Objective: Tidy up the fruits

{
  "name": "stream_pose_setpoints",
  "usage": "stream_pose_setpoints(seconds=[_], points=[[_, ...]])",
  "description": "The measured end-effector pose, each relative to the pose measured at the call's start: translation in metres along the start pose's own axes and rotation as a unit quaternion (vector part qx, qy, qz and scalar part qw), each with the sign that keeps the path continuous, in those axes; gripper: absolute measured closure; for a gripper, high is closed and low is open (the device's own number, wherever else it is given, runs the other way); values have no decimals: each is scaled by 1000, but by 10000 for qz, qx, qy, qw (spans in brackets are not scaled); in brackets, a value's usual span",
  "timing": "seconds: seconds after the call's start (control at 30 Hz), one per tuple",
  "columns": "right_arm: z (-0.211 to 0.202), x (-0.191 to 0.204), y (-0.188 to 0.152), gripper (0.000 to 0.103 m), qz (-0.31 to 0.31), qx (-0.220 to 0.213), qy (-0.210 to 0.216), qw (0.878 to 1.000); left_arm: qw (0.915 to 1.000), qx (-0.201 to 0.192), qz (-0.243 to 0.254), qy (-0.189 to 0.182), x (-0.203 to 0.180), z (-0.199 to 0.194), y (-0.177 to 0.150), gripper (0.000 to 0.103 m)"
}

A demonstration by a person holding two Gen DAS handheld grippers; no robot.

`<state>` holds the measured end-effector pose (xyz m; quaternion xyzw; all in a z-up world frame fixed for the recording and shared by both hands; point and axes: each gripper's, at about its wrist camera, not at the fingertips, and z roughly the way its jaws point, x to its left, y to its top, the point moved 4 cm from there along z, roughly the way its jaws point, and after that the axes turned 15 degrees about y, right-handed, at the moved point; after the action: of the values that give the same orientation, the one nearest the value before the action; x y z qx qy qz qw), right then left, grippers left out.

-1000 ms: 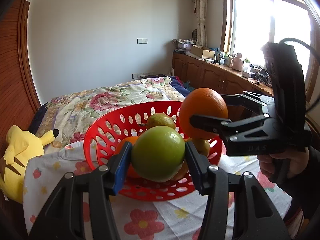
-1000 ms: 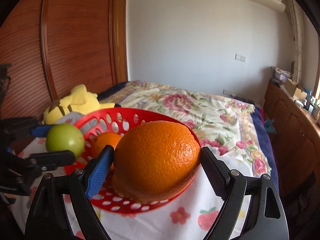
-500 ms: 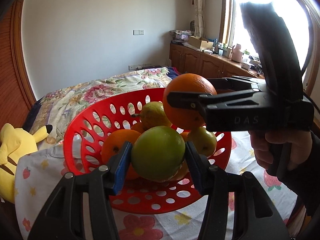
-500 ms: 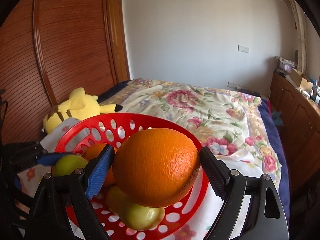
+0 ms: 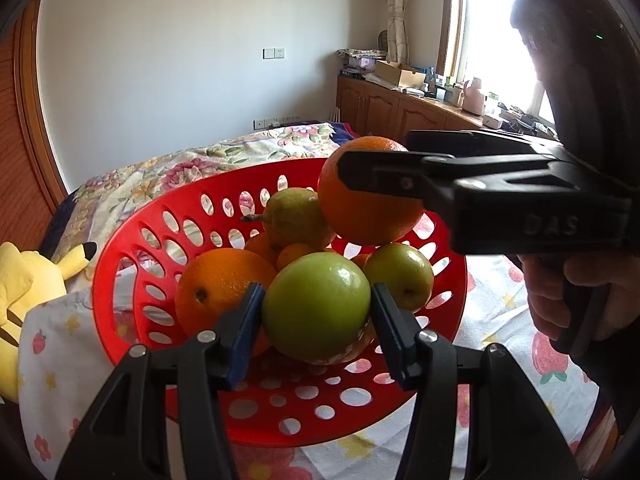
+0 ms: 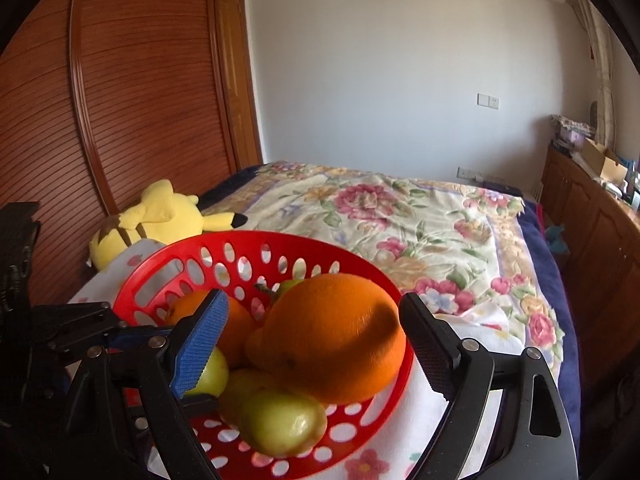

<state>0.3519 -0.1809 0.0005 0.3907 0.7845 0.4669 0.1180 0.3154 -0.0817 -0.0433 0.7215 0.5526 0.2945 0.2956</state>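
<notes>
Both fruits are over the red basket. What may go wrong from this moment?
The orange sits high on the pile near the basket rim, and the right gripper jaws are open: it may roll out. The left gripper holds the green apple above a full basket; released, it might knock fruit loose.

Our black plastic left gripper (image 5: 316, 312) has blue-padded fingers (image 5: 244, 328), silver screws; black right gripper (image 6: 316, 344) embossed "DAS"; bare-skinned hand (image 5: 568, 292).
</notes>
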Motion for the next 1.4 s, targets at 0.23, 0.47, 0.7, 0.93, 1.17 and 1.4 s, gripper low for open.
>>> stream_pose_setpoints(seconds=[0.23,0.47,0.7,0.93,1.17,1.4], points=[[-15,3,-12,14,110,-135,-95,9998,9997,-171,-148,19,2,-9,2,46],[-35,10,-24,14,147,-301,-243,9991,9993,-298,-178,159,8,-27,-5,46],[-50,29,-34,14,103,-416,-352,9985,9977,-484,-257,410,17,-49,-14,45],[-64,49,-39,14,107,-532,-403,9977,9936,-828,-257,718,24,-87,-18,39],[-91,76,-36,13,7,-808,-517,9954,9866,-1243,-400,980,34,-132,-18,28],[-128,103,-29,9,-79,-1130,-635,9915,9773,-1680,-600,1142,43,-182,-21,7]])
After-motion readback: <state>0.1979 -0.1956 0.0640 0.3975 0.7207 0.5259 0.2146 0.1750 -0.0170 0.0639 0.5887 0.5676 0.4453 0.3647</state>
